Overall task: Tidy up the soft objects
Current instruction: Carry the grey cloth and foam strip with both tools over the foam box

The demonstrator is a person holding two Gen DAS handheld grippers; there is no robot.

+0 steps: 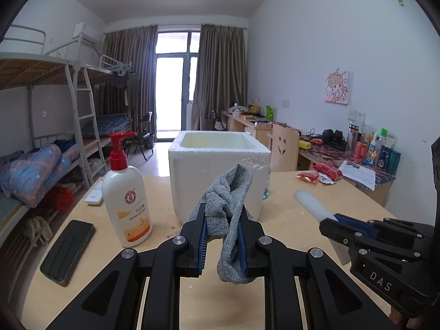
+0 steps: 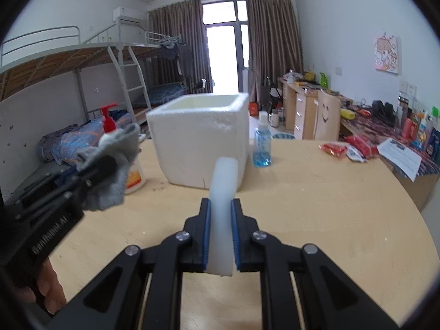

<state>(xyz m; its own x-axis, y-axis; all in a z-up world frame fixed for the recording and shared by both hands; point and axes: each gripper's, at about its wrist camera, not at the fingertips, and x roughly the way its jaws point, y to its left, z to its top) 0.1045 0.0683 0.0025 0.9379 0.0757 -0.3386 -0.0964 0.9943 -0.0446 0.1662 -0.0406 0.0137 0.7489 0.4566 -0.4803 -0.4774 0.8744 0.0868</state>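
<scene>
Nearest in the left wrist view, the left gripper (image 1: 222, 236) is closed narrow on a grey cloth (image 1: 228, 214). The cloth is a nubbly terry knit, twisted and bunched between the ribbed blue pads (image 1: 203, 243); one end stands up above the fingers and the other hangs limp below them.

In the right wrist view, the right gripper (image 2: 220, 233) is likewise pinched narrow on a white foam piece (image 2: 222, 209). The piece is a smooth, matte, pale strip with a rounded far end, and it rises out of the pads toward the box. The left wrist view shows the same strip (image 1: 312, 206) sticking out of the right gripper at the right edge.

Both tools are above a round table (image 2: 330, 206) of pale, lightly scuffed wood. On its near left lies a phone (image 1: 67, 251), a flat, glossy dark slab. Just beyond stands a lotion bottle (image 1: 126, 203), white plastic with an orange label and a red pump, and beside it a white remote (image 1: 93, 194).

At the table's middle sits a foam box (image 1: 220, 176), a thick-walled white polystyrene cube with a grainy, crumbling rim and an open top. To its right stands a small clear bottle (image 2: 262, 148) of blue liquid. Farther right lie crinkly red snack packets (image 2: 346, 148).

Beyond the table, metal bunk beds (image 1: 55, 88) line the left wall, a cluttered desk (image 1: 343, 154) lines the right, and brown curtains (image 1: 220, 79) frame a glass door.
</scene>
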